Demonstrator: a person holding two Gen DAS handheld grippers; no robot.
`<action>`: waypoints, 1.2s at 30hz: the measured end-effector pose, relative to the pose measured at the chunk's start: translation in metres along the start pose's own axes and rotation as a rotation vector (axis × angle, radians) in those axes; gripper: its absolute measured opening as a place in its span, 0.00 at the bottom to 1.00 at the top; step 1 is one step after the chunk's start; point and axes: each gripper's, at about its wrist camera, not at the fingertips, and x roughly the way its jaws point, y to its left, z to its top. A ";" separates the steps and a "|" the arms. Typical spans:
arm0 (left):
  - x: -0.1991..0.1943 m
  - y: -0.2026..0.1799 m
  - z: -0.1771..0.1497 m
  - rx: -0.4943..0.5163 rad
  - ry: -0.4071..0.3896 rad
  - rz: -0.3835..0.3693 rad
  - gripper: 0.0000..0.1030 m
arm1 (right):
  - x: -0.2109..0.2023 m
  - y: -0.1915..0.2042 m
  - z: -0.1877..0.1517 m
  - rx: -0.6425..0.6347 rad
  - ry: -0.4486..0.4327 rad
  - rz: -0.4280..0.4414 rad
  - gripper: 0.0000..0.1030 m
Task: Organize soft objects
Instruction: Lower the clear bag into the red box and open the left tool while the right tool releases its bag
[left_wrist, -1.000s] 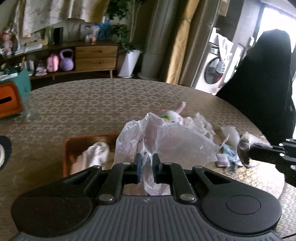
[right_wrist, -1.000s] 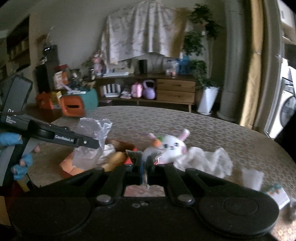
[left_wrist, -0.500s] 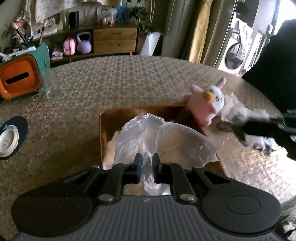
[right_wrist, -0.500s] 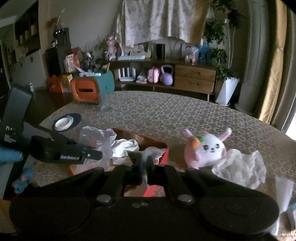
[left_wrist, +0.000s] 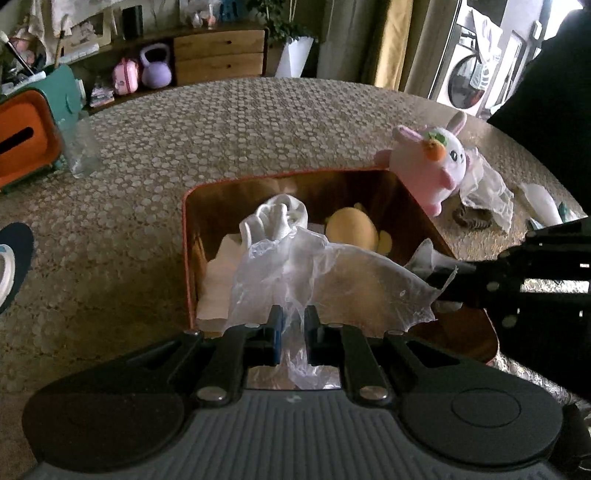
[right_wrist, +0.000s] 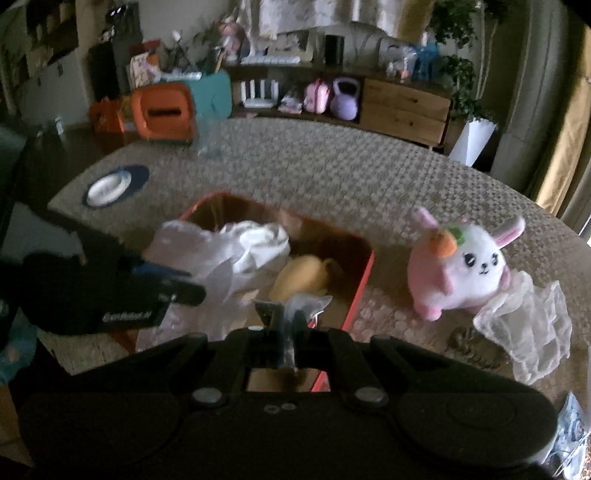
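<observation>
Above the orange box on the patterned table, left gripper and right gripper both pinched on one clear plastic bag, white cloth and yellow plush inside, bunny plush beside the box.

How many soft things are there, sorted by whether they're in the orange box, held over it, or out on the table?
In the box: 2, white cloth and yellow plush.
Held by both tongs: 1, clear plastic bag.
On the table: 2, pink bunny plush and white crumpled wrap.
Total: 5.
</observation>
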 end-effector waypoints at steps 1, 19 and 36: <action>0.003 -0.001 -0.001 0.002 0.007 0.002 0.11 | 0.002 0.002 -0.001 -0.010 0.008 -0.002 0.04; 0.015 -0.010 -0.002 0.025 0.044 0.002 0.12 | 0.015 0.006 -0.012 -0.031 0.058 0.010 0.14; 0.009 -0.017 -0.003 0.051 0.024 0.033 0.13 | -0.002 0.007 -0.016 -0.022 0.017 0.017 0.36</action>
